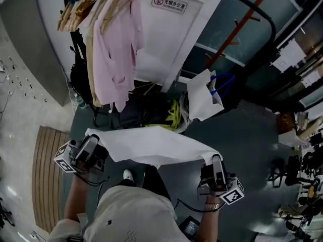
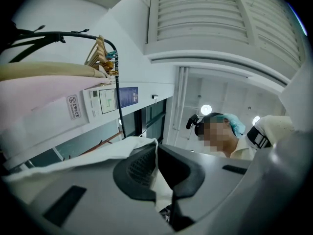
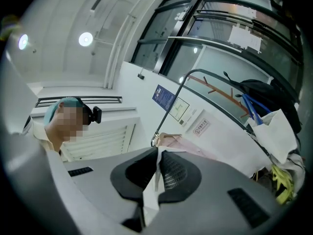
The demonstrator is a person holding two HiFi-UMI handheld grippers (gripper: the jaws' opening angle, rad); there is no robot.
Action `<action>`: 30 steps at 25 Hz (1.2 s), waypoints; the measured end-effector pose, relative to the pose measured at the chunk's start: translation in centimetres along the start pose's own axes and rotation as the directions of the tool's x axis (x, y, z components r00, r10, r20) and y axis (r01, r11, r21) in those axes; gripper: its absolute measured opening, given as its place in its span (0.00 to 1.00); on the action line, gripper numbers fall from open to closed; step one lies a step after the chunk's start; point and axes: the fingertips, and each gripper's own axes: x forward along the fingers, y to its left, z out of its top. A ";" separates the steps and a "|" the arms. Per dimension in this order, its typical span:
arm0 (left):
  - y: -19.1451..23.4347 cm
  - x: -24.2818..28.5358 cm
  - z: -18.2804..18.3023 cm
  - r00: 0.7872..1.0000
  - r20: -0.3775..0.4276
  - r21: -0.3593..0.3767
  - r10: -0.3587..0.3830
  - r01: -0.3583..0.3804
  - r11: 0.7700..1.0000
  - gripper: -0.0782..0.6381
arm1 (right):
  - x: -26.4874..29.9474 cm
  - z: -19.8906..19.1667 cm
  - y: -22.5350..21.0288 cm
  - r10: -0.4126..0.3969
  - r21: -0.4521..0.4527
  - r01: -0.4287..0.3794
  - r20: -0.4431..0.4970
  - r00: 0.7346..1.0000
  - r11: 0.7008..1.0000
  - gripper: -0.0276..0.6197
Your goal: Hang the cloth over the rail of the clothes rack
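Note:
A white cloth (image 1: pixel 151 146) hangs stretched between my two grippers in front of the person's body. My left gripper (image 1: pixel 96 144) is shut on its left corner, and in the left gripper view the cloth (image 2: pixel 98 156) runs out from the closed pads (image 2: pixel 142 168). My right gripper (image 1: pixel 214 164) is shut on the right corner, and a white strip of cloth (image 3: pixel 149 196) shows pinched there. The rack's black rail (image 1: pixel 252 6) curves overhead beyond the cloth. A pink shirt (image 1: pixel 117 49) on wooden hangers (image 1: pixel 81 4) hangs from it at the left.
A white bag with blue handles (image 1: pixel 204 97) hangs near the rack's right part. Black bags (image 1: pixel 141 112) and a yellow-green item (image 1: pixel 174 116) lie below the rack. A black backpack (image 1: pixel 81 79) hangs at the left. An orange coat stand (image 1: pixel 237 26) rises behind. Wooden slats (image 1: pixel 45 175) lie at the left.

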 end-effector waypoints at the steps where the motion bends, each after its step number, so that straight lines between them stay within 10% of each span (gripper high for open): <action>1: 0.8 0.3 -0.1 1.000 -0.002 -0.001 0.006 -0.006 1.000 0.13 | 0.6 0.0 -0.6 0.004 0.004 -0.004 -0.009 1.000 1.000 0.07; 20: 19.5 11.0 -0.4 0.976 -0.003 0.185 0.219 -0.214 0.959 0.13 | 16.3 8.4 -20.3 0.083 -0.156 -0.139 -0.320 0.944 0.978 0.07; 30: 21.4 19.0 2.5 0.982 -0.086 0.394 0.171 -0.124 0.911 0.13 | 23.2 17.3 -21.4 0.178 -0.362 -0.276 -0.280 0.943 0.890 0.07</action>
